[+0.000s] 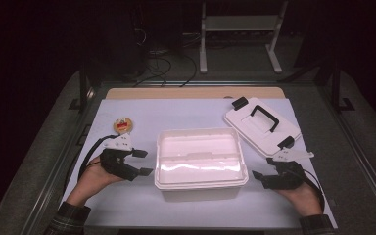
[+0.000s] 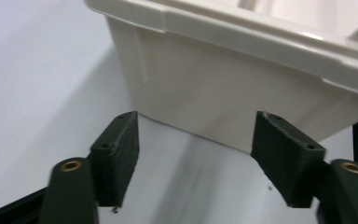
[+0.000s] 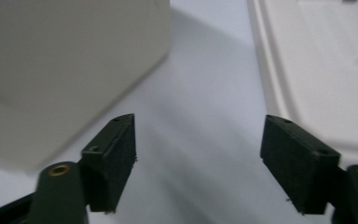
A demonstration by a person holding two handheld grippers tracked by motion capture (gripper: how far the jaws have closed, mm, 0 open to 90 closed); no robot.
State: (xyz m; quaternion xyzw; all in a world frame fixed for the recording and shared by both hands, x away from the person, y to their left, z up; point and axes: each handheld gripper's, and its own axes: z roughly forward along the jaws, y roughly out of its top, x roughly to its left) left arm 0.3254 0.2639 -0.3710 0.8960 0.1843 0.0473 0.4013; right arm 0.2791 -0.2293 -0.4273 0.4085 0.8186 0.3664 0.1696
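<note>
An open white plastic box (image 1: 200, 159) stands in the middle of the white sheet. Its lid (image 1: 259, 125), with a black handle and black latches, lies flat at the back right. My left gripper (image 1: 143, 162) sits just left of the box, open, with nothing between its jaws. The left gripper view has the box's side wall (image 2: 223, 88) close ahead of the left gripper (image 2: 196, 144). My right gripper (image 1: 260, 179) rests near the box's right front corner, also open and empty. From the right gripper (image 3: 200, 140), the box (image 3: 60, 70) is on the left and the lid (image 3: 317, 60) on the right.
A small round yellow and red object (image 1: 123, 126) lies at the back left of the sheet (image 1: 176, 112). Beyond the sheet a strip of brown tabletop (image 1: 191, 92) shows. Dark metal rails run along both sides of the table.
</note>
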